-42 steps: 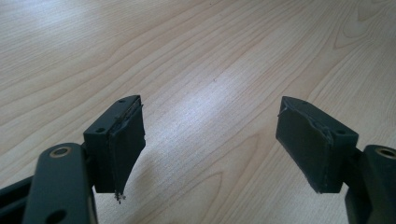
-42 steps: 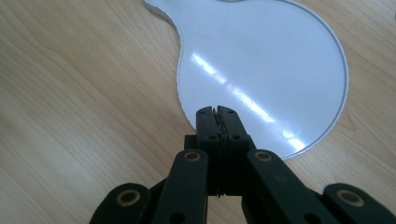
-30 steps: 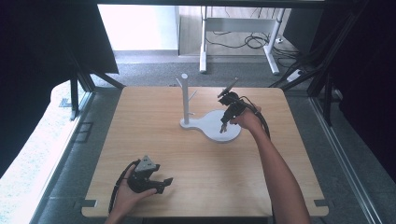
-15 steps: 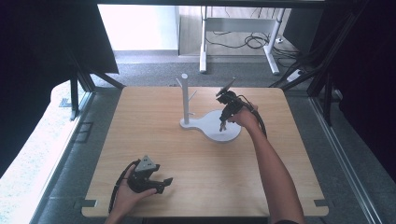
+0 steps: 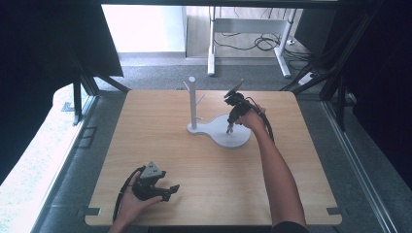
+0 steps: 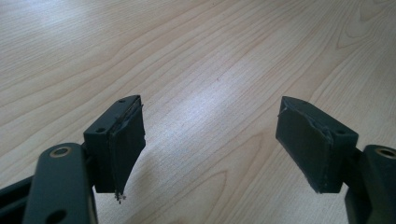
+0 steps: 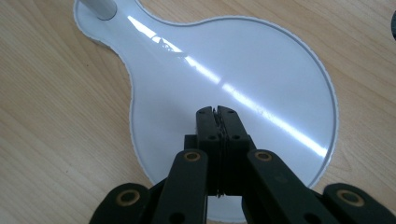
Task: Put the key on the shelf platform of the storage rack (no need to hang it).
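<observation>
The right gripper (image 7: 218,111), jaws pressed together and empty, points down over the white stand (image 5: 224,136) mid-bench (image 5: 160,145). Likely step: reaching its base. Next, touch down gently. The left gripper (image 6: 210,140) rests, jaws spread.

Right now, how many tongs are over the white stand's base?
1. The right tongs, jaws shut with nothing between them, point down over the round part of the white stand's base. The left tongs, open, sit near the table's front-left edge.
</observation>
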`<state>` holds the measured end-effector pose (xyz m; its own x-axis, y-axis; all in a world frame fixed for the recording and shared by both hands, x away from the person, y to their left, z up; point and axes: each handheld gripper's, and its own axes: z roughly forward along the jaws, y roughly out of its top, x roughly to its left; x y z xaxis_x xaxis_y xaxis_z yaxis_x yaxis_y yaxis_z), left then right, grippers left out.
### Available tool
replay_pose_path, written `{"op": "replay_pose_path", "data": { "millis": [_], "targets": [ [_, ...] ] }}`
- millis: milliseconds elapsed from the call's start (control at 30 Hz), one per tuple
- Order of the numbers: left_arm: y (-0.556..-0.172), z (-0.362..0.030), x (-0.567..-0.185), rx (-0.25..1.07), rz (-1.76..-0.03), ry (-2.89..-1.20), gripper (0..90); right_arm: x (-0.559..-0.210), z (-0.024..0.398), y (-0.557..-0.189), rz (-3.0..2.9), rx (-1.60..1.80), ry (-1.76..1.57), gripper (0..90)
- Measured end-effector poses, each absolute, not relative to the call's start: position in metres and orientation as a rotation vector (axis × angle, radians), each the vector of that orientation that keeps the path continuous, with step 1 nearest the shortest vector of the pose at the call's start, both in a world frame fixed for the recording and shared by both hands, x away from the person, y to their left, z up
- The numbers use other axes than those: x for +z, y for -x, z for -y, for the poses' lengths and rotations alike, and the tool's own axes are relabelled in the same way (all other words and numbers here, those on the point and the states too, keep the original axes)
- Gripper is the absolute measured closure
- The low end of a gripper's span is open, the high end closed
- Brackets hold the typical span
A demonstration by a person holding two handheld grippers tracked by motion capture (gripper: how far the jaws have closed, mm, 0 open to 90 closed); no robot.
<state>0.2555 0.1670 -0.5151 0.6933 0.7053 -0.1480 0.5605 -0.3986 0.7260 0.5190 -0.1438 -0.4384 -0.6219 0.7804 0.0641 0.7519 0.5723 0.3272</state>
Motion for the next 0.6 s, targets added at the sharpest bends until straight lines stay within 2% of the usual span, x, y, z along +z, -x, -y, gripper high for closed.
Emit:
{"op": "replay_pose_path", "data": {
  "millis": [600],
  "targets": [
    [-0.256,-0.167,-0.516,0.233,-0.968,-2.11,24.0,-0.467,0.151,-0.528,-2.674,0.501,-1.363,89.0]
  ]
}}
